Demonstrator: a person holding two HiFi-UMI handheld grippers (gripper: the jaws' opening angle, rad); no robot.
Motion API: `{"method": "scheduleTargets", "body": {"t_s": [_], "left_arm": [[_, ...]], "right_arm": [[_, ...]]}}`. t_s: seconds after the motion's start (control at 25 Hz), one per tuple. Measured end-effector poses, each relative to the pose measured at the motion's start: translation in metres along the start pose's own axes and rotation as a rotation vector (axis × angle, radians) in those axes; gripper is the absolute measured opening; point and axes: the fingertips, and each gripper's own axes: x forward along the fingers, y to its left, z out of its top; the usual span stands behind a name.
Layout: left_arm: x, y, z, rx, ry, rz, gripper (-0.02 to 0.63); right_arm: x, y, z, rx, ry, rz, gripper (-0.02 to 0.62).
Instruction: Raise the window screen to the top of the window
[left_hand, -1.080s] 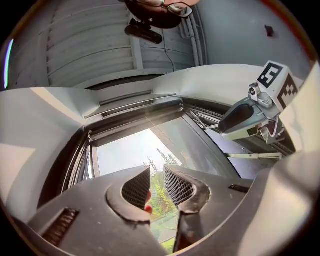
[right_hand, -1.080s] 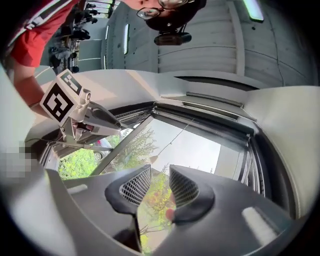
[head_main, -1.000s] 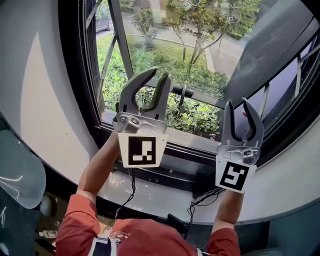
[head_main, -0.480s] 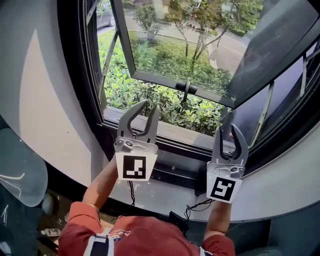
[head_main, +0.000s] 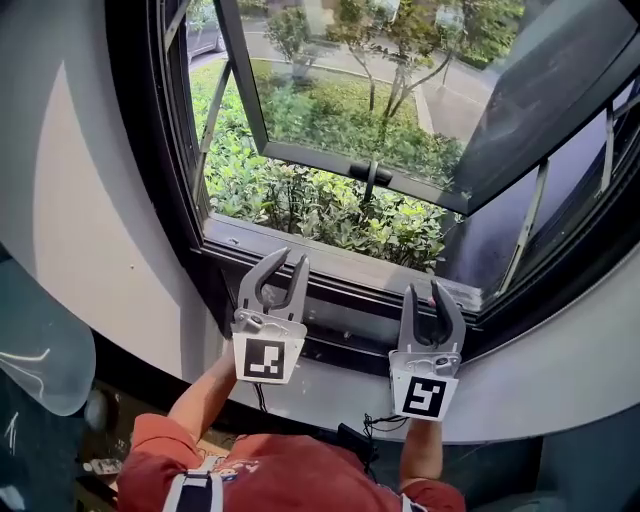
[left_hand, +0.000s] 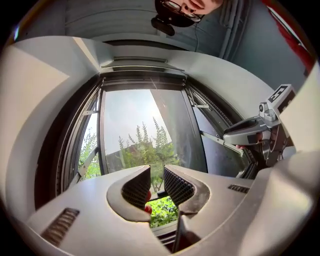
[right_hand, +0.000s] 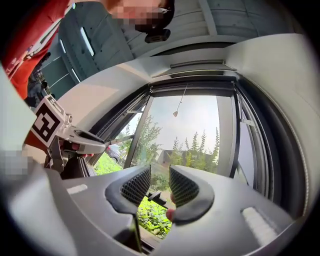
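- Status of task: judged done, or all but done. No mesh crosses the window opening (head_main: 300, 190); shrubs (head_main: 380, 225) and sky read clear and sharp through it in all three views.
- Window screen: not seen as a spread sheet anywhere. Judged to be gathered up at the head of the frame, where the gripper views show a stack of pale rails (left_hand: 142, 66) just under the ceiling curve. Whether it is fully seated there cannot be told.
- Pull cord (right_hand: 177, 113): hangs free from the top of the frame, small knob at its end, touched by neither claw.
- Left claw (head_main: 290, 258): jaws apart, nothing between the pads, low at the lower frame rail (head_main: 345, 268), tips tilted upward.
- Right claw (head_main: 424, 290): jaws apart, empty, beside the left one at the same rail, well apart from it.
- Casement sash (head_main: 350, 90): swung outward, its black handle (head_main: 368, 176) untouched.
- Remaining work: judged none beyond a check that the screen stays up.
- Containers: none in view; nothing to list as contents.
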Motion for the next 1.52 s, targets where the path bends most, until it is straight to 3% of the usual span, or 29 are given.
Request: {"method": "scheduleTargets", "body": {"t_s": [0.8,1.04,1.28,1.52], "left_arm": [[-0.07,-0.017,-0.092,-0.09,0.244,0.06,0.087],[-0.08,-0.033,-0.108,-0.128,0.262,0.038,0.087],[-0.079,-0.037,-0.099,-0.107,0.249,-0.02,0.078],[-0.081,-0.04,-0.096,-0.097,0.229,-0.032,0.025]], "right_arm": [[-0.07,0.046,-0.091,0.226,0.207,-0.07,0.126],[-0.071,0.059,-0.097,0.22,0.232,-0.04,0.126],[-0.075,0.059,-0.1,0.216,0.238,-0.033,0.123],[-0.076,0.056,-0.099,0.187,0.26,-0.064,0.011]]}}
